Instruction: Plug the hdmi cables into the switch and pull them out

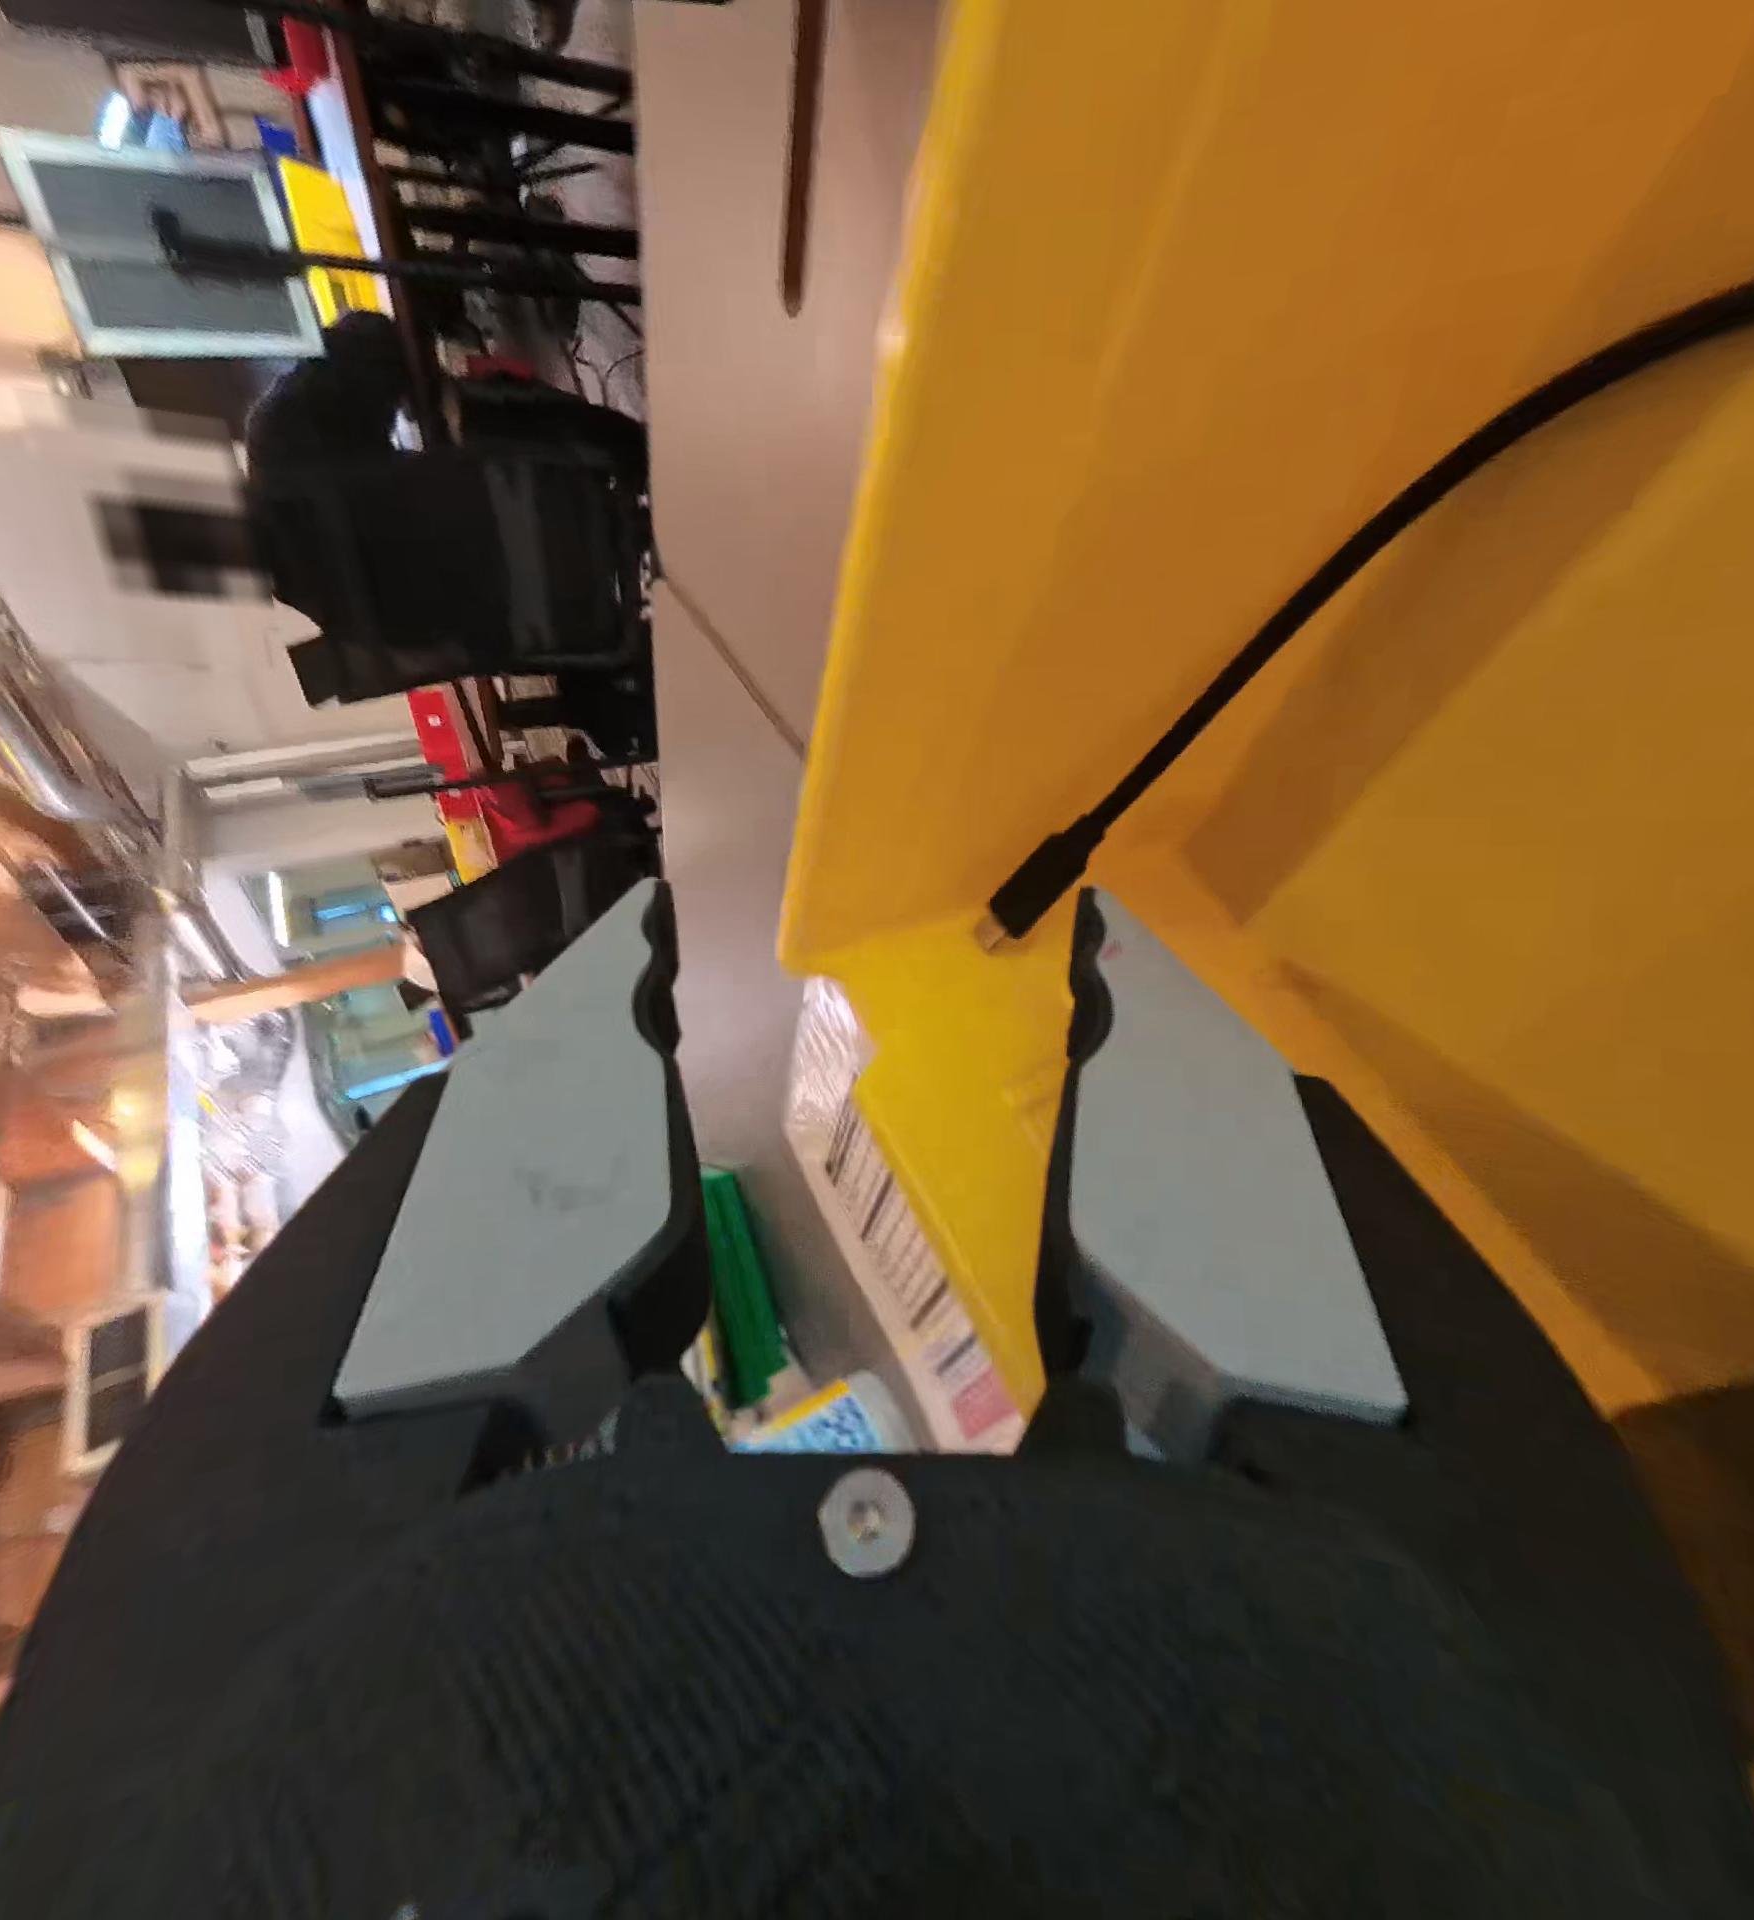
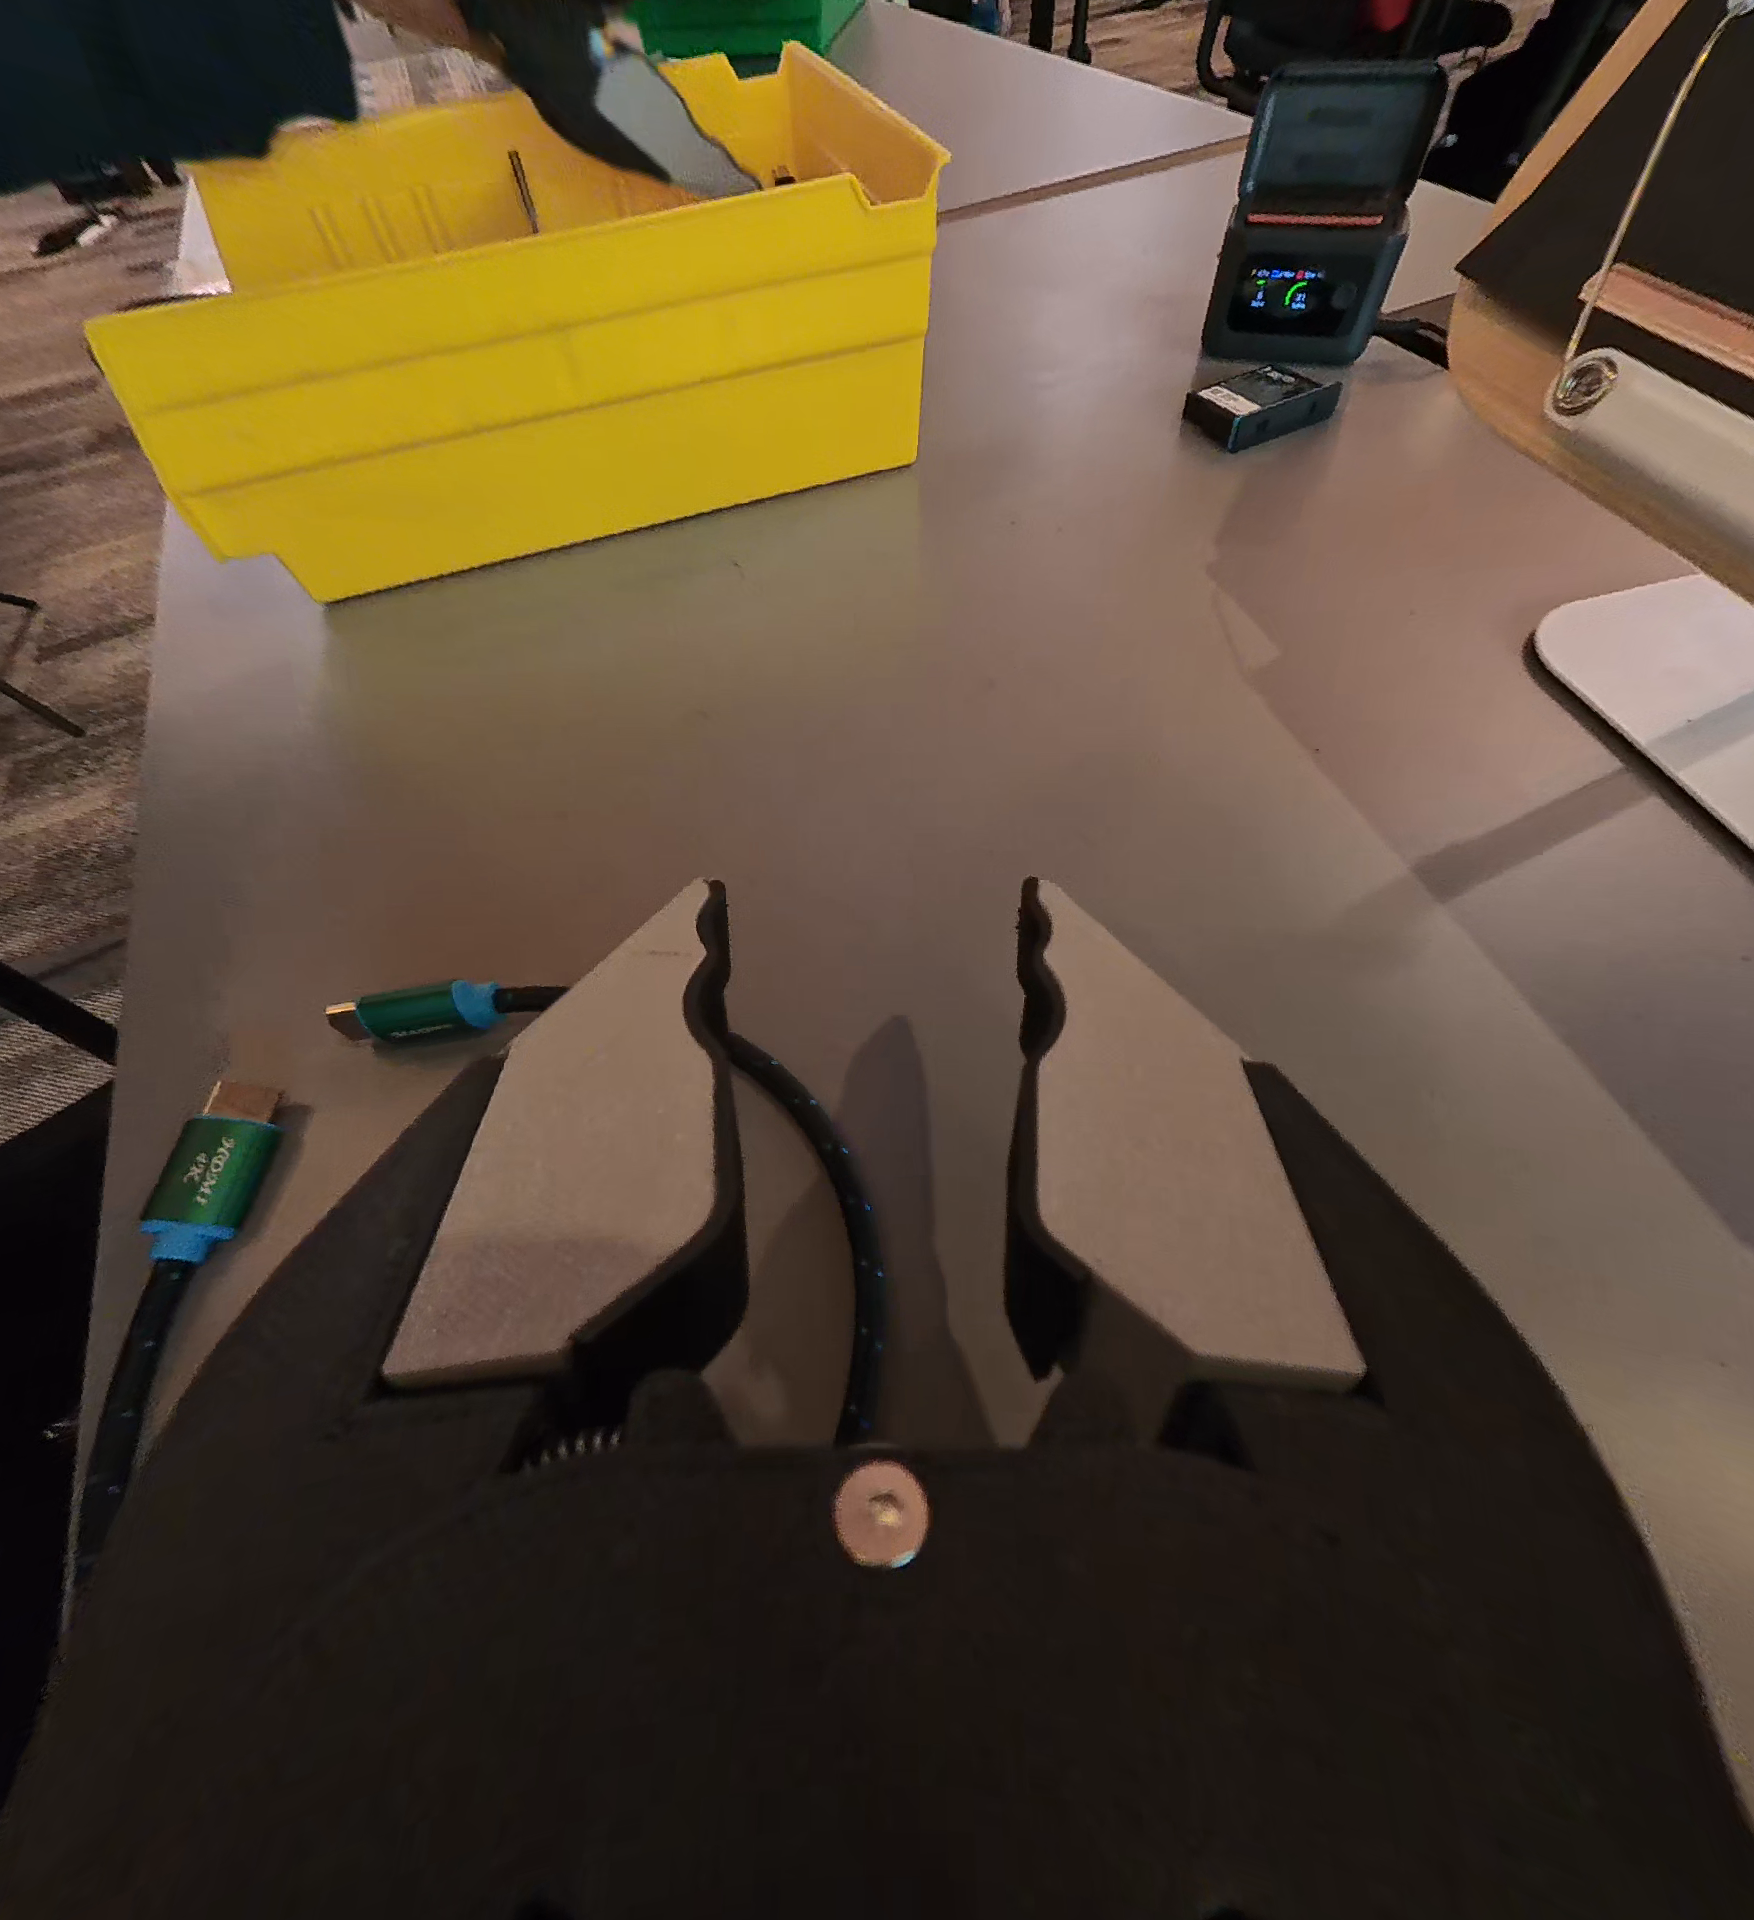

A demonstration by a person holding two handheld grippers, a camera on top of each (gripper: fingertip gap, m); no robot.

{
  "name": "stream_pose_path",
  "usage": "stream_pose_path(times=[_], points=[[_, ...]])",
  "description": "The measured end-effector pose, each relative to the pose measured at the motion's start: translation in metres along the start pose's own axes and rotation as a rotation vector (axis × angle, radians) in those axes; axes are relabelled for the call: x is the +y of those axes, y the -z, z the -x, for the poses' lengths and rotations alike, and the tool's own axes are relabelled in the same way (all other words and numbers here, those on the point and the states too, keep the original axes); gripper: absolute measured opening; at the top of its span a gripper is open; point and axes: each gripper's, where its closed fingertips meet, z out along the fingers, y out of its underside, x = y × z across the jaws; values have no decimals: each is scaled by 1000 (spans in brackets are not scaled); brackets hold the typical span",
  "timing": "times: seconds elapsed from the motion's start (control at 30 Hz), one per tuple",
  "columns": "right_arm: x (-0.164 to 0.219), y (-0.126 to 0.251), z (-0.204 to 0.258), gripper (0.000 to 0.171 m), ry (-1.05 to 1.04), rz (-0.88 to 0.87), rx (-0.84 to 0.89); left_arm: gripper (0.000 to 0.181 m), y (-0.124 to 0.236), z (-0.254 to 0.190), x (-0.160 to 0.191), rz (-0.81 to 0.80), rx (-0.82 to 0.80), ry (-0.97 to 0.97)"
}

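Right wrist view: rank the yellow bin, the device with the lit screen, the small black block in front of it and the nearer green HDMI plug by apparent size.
1. yellow bin
2. device with the lit screen
3 and 4. nearer green HDMI plug and small black block: they look alike, and the plug lies closer to the camera, so no ranking.

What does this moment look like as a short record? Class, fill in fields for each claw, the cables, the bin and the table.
left claw: open, empty, reaching into the yellow bin
right claw: open, empty, low over the table
yellow bin: on the far left part of the table, open top
thin black cable: inside the bin, plug end by the left claw's tip
green HDMI plugs: two, lying on the table, one nearer, one farther
table: grey
switch: not identifiable
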Motion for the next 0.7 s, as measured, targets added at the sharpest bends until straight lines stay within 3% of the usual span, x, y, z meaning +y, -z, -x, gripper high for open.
stream_pose_path(times=[0.13, 0.37, 0.7], points=[[-1, 1, -1, 54, -49, -11, -27, 98, -29, -27, 5, 86, 70, -113], [-3, 3, -1, 53, -92, -23, -57, 68, -39, -7, -9, 74, -5, -140], [-7, 6, 5, 49, -70, -35, -71, 59, -21, -17, -2, 25, 55, -166]])
